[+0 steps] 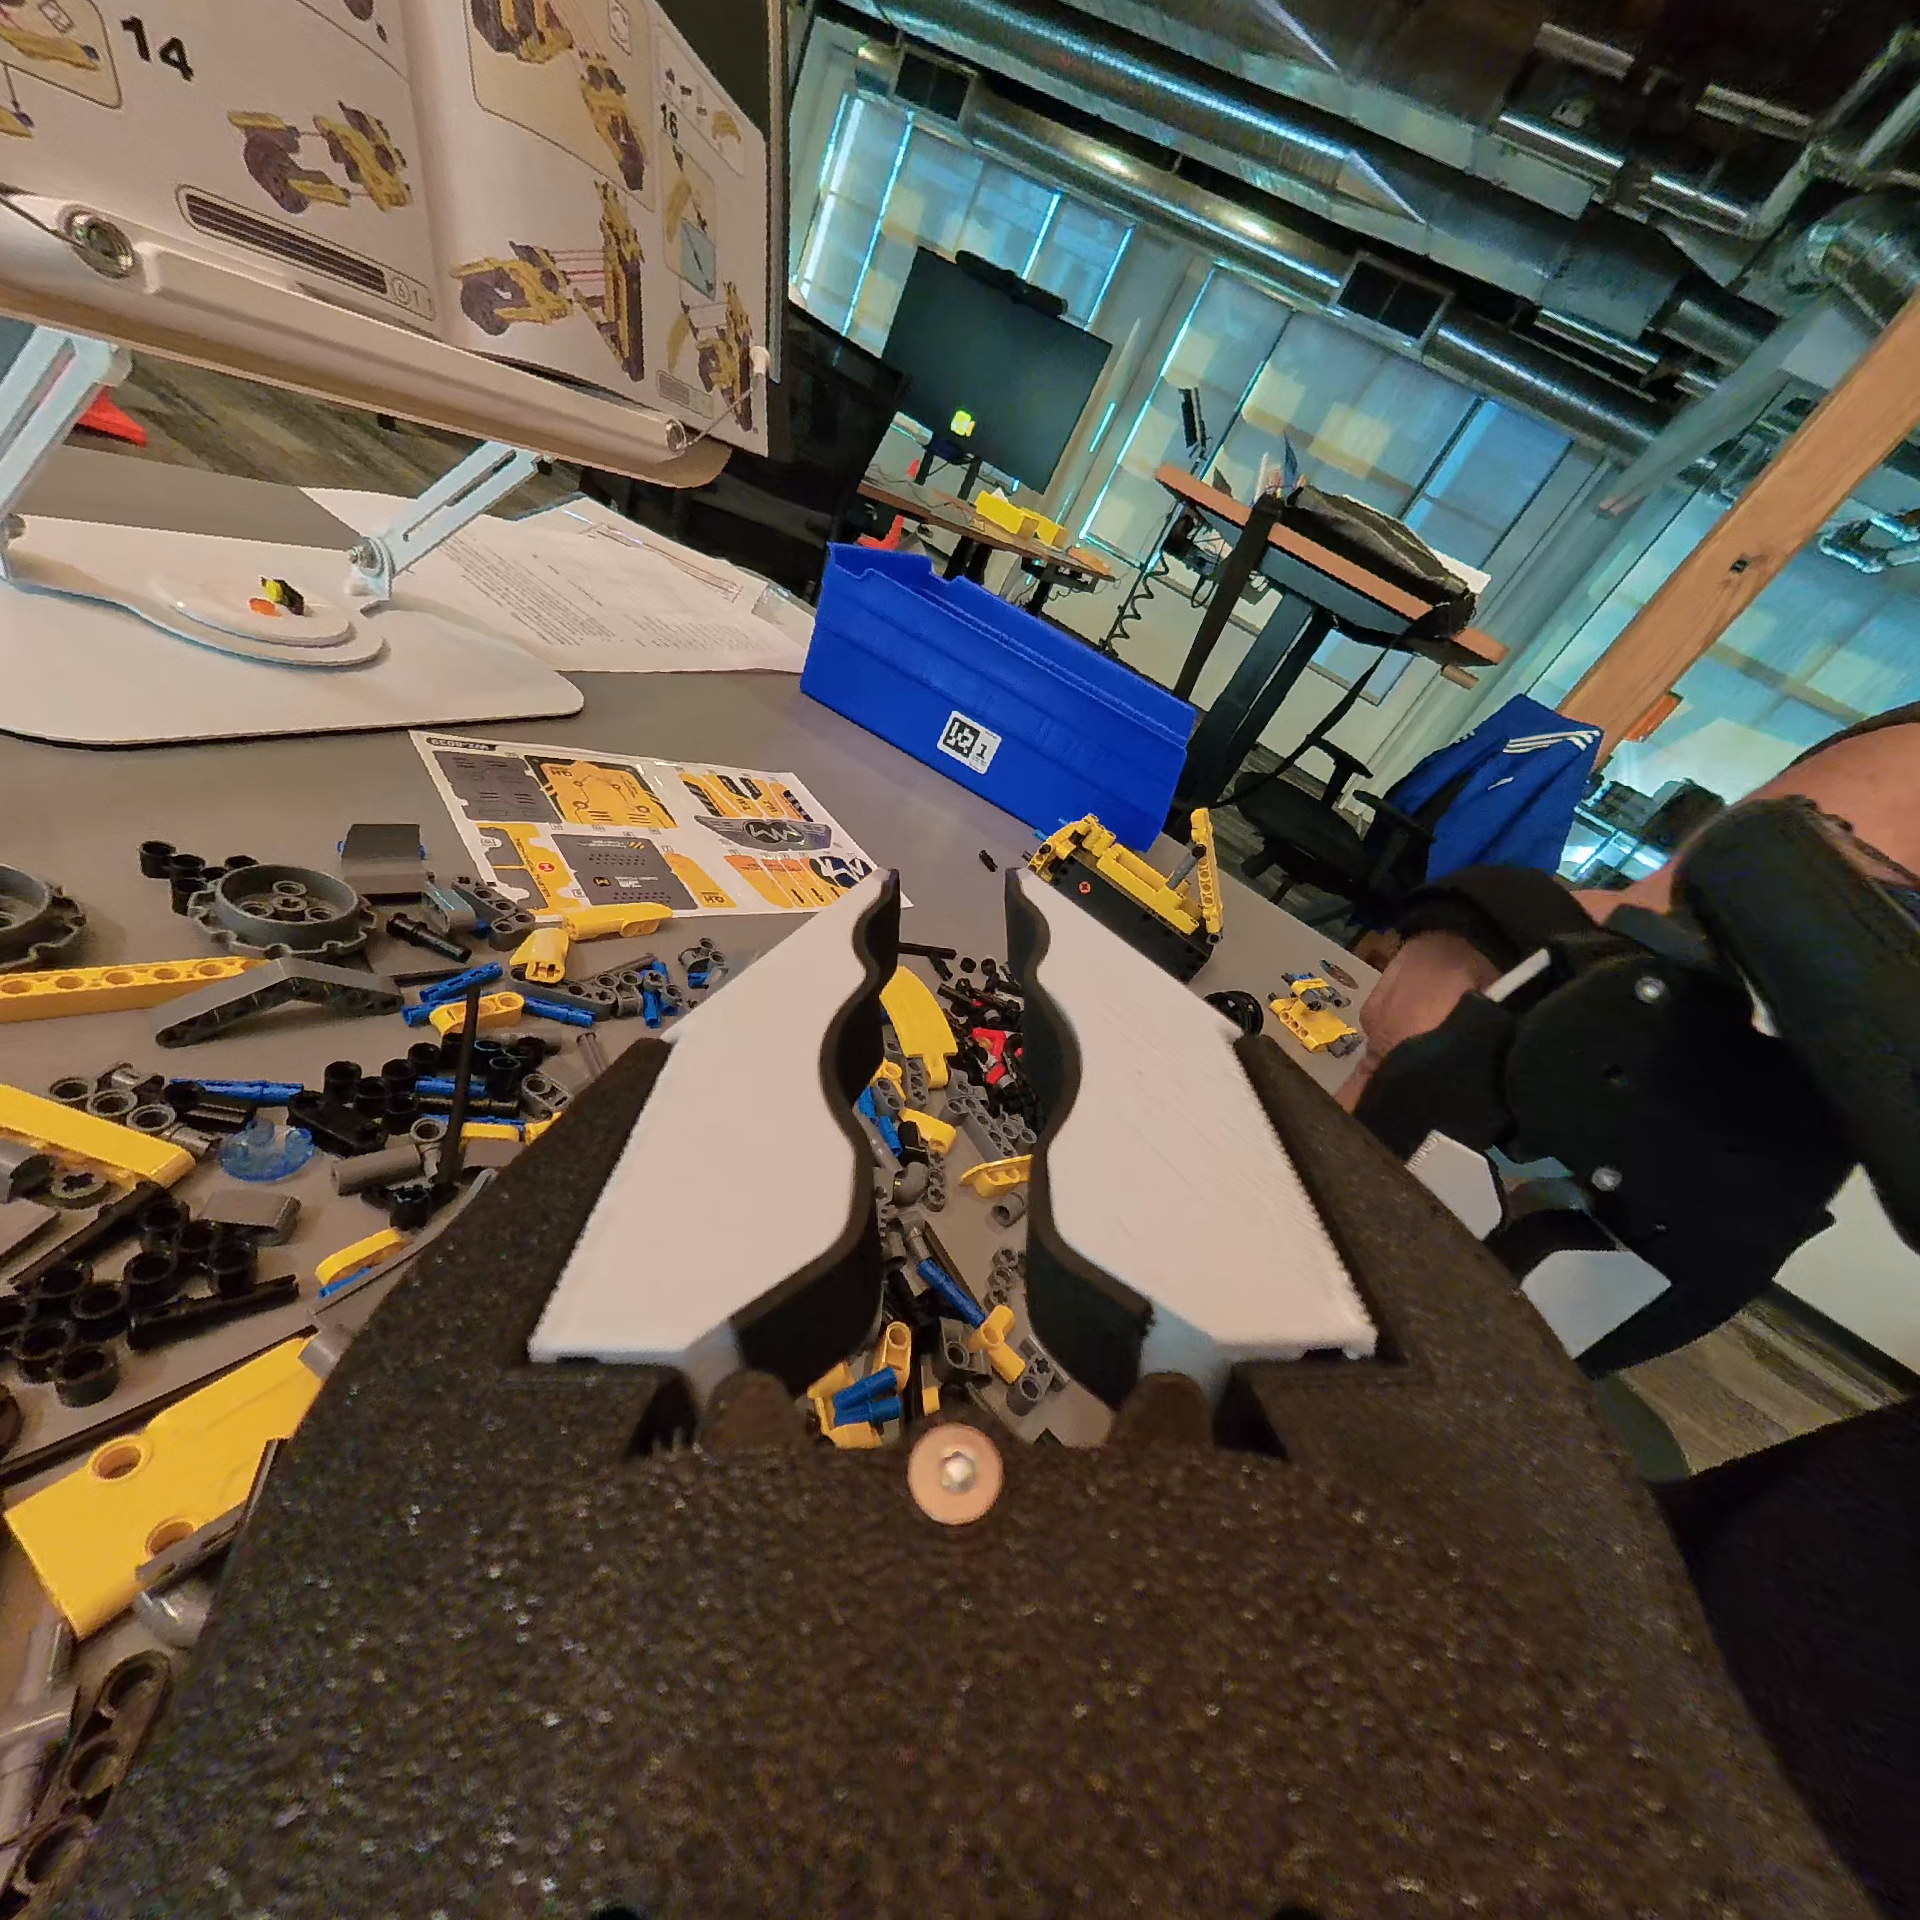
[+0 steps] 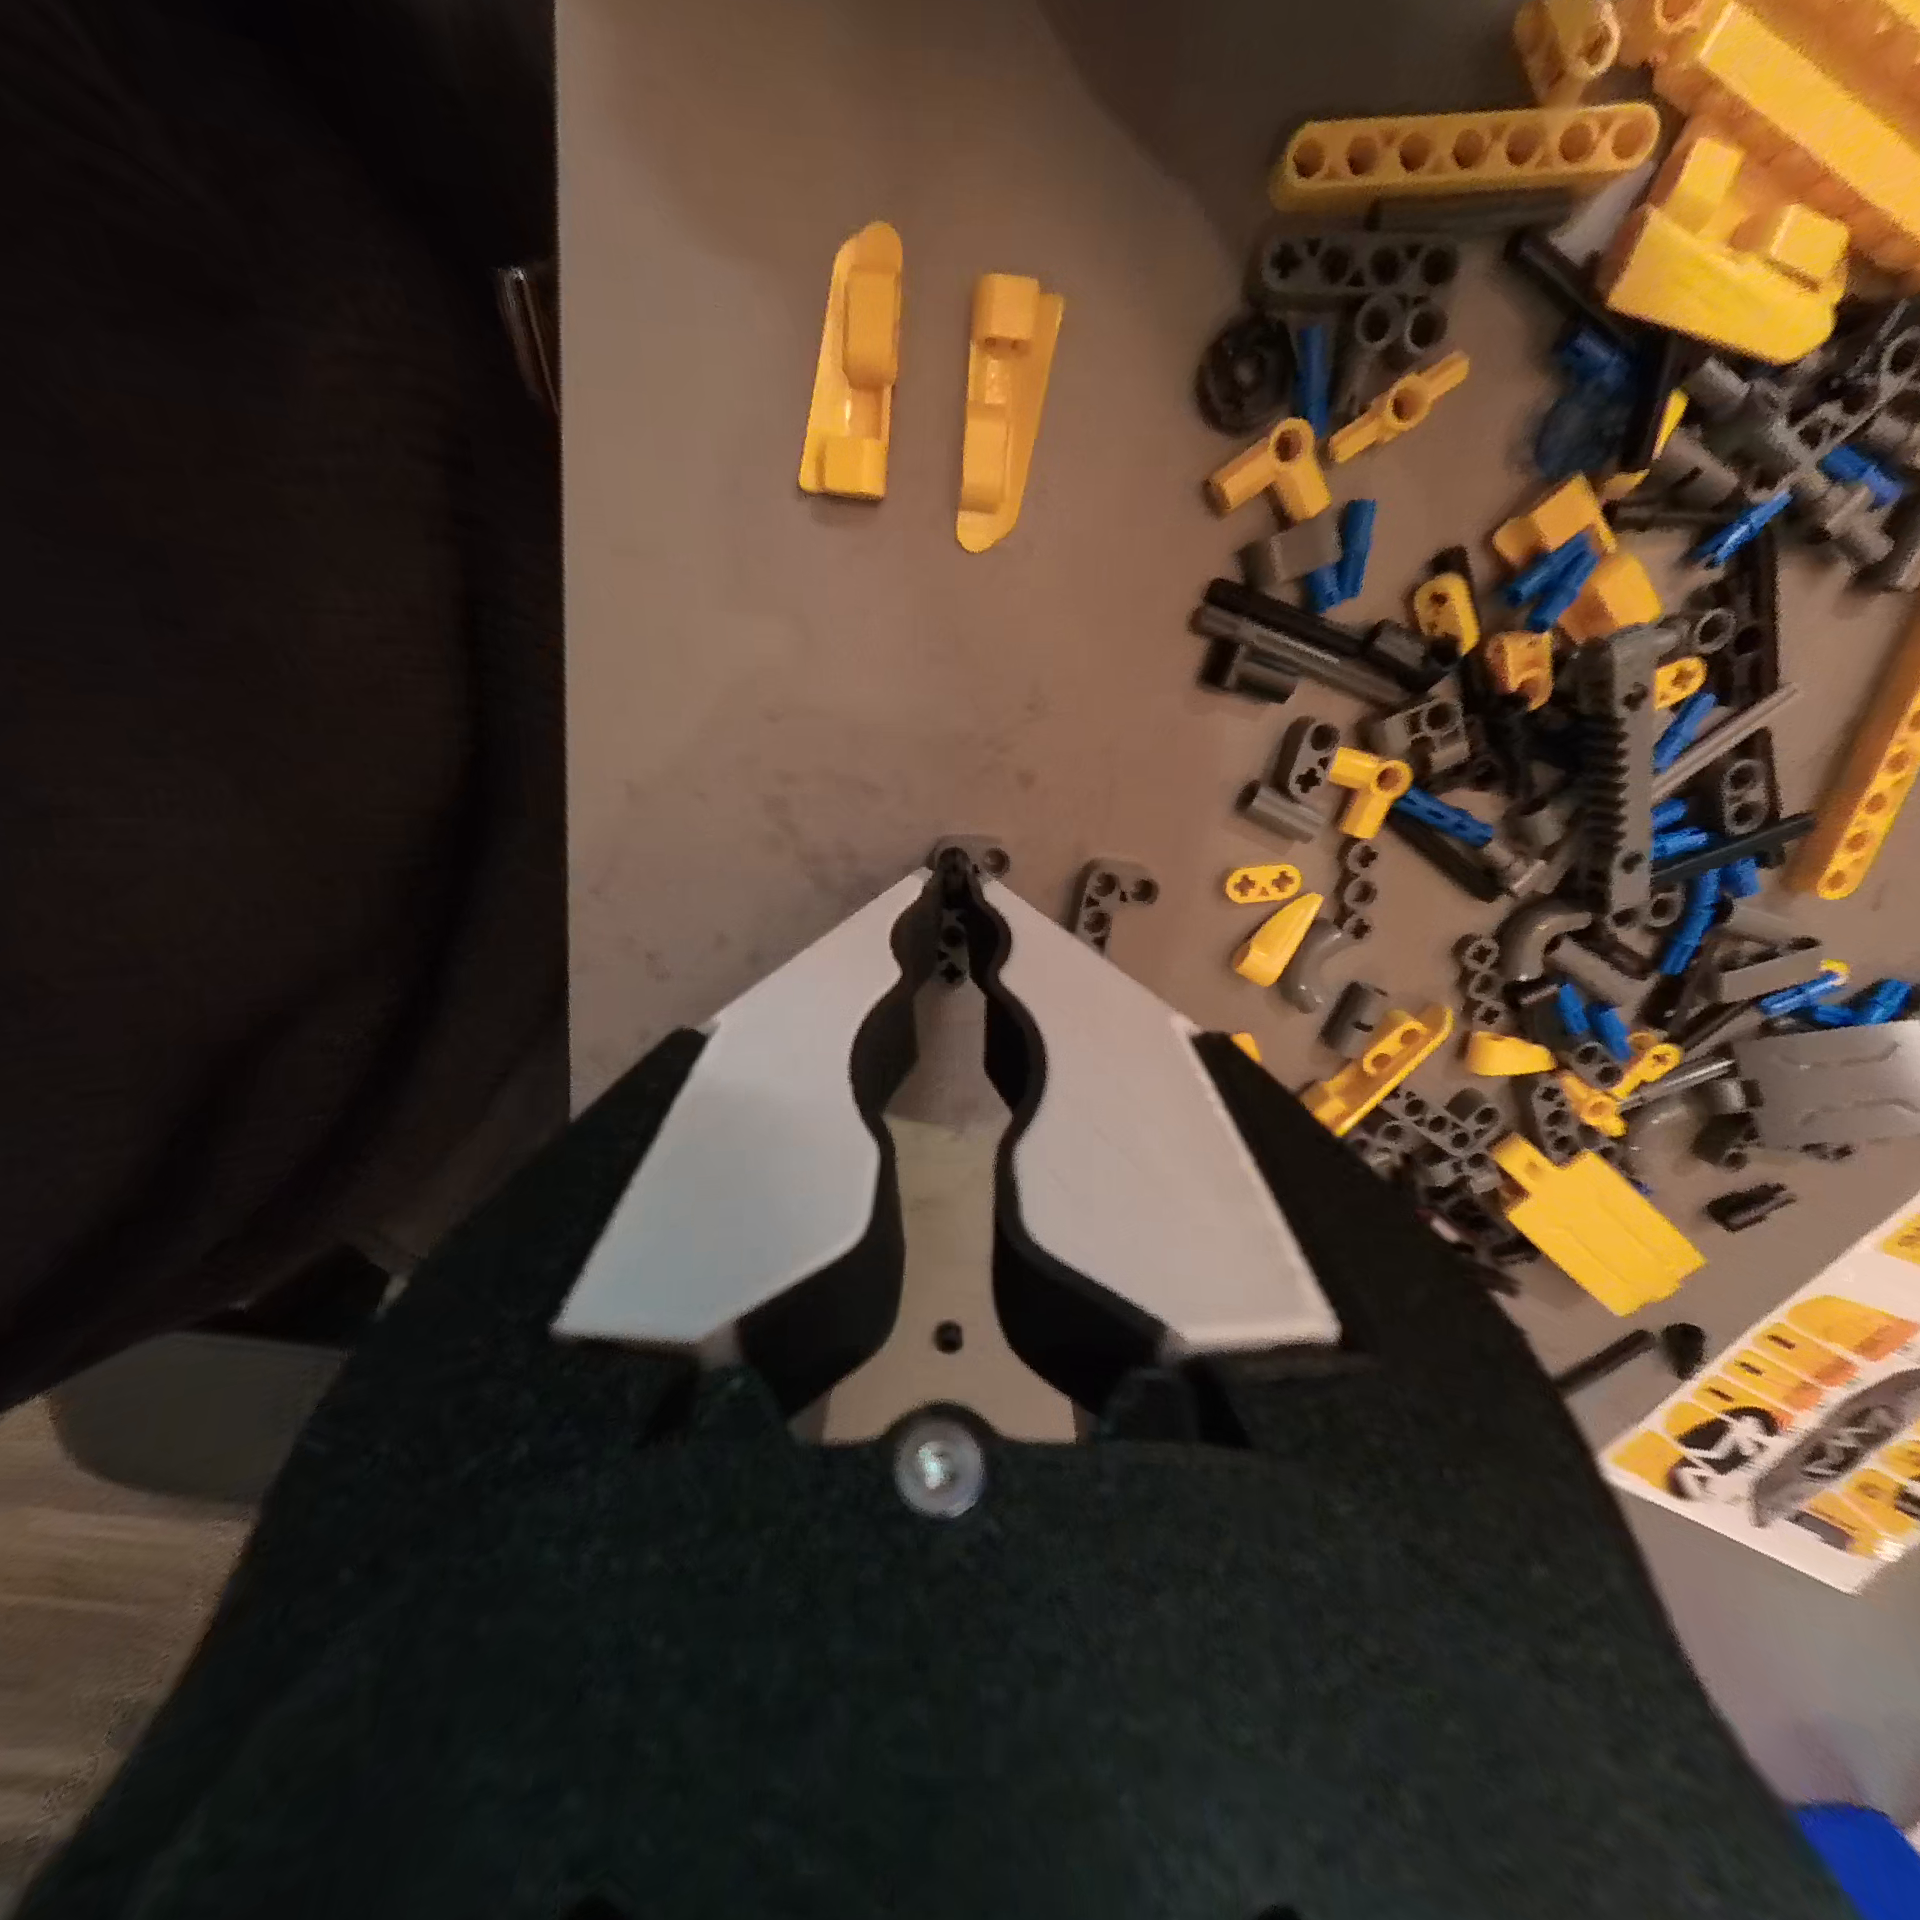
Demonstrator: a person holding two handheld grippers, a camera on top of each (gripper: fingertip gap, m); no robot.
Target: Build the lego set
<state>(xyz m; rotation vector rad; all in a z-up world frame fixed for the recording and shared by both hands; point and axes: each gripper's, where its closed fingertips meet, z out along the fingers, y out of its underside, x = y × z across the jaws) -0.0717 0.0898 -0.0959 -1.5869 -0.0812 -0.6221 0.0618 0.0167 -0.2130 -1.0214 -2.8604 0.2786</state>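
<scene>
The right gripper (image 2: 951,883) has its jaws pinched on a small grey piece (image 2: 951,925) at the tips, over the counter (image 2: 748,675). It could slip out, since the hold is tiny. The left gripper (image 1: 951,904) hangs with its jaws a little apart and empty above the loose pieces (image 1: 935,1195).

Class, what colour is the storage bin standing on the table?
Blue; the bin shows best in the left wrist view.

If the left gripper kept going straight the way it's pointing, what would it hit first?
Probably the scattered pile of small black, red and yellow plastic building pieces lying between its open jaws; the half-built yellow-and-black model sits beyond, though depth is unclear.
</scene>
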